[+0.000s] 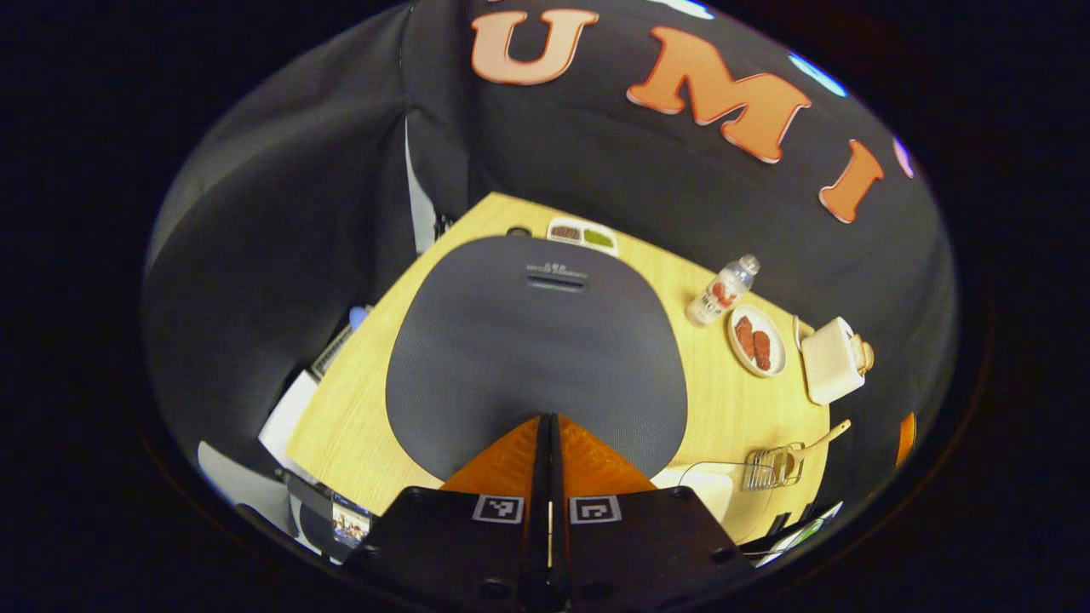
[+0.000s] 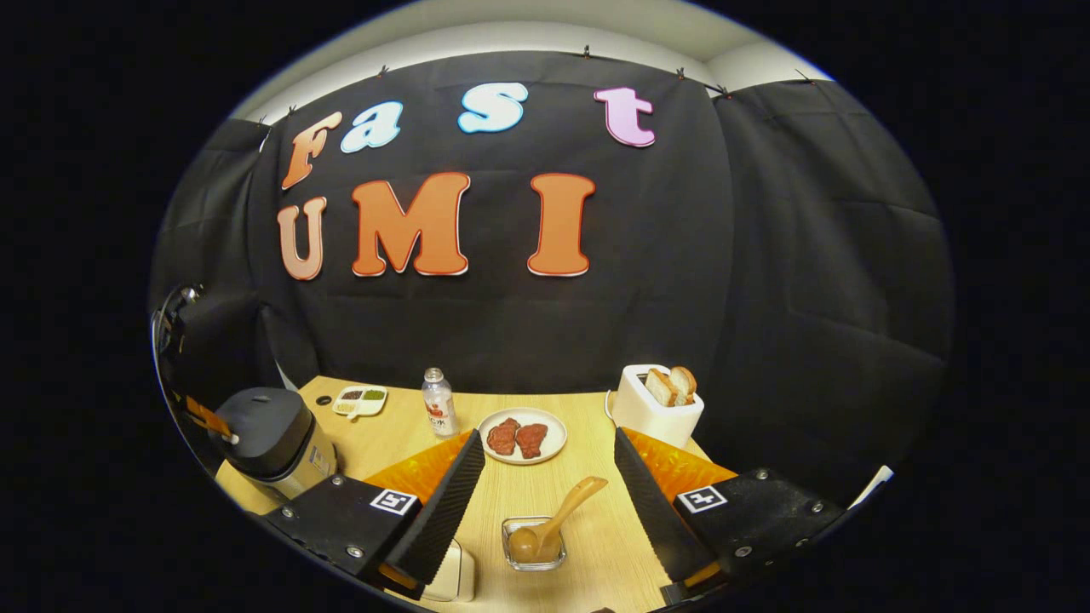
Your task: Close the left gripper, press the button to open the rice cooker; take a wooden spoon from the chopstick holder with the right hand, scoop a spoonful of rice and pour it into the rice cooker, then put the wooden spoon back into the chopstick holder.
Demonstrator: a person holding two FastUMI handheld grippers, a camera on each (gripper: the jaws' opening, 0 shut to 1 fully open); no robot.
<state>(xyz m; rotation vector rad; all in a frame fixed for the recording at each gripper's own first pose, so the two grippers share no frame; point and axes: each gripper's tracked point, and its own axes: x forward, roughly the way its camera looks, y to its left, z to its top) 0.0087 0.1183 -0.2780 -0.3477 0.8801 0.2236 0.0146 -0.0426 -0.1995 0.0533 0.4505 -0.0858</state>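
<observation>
Pressed together with no gap between its fingers, the left tool (image 1: 549, 443) hangs over the dark lid of the rice cooker (image 1: 536, 340), which is shut. In the right gripper view the right tool (image 2: 549, 481) stands wide, holding nothing, its fingers either side of the wooden spoon (image 2: 553, 519). That spoon rests in a clear chopstick holder (image 2: 534, 545) near the front of the bench (image 2: 588, 417); its bowl sits down in the holder and its handle slants up and to the right, away from the camera. Farther back on the pale wooden bench stand a bottle (image 2: 438, 402), a plate (image 2: 522, 436) with two dark red pieces, a white toaster (image 2: 656, 407) with bread in it, and a small sauce dish (image 2: 360, 398). Black cloth walls the booth. Labels on the bottle and cooker are too small to read.
</observation>
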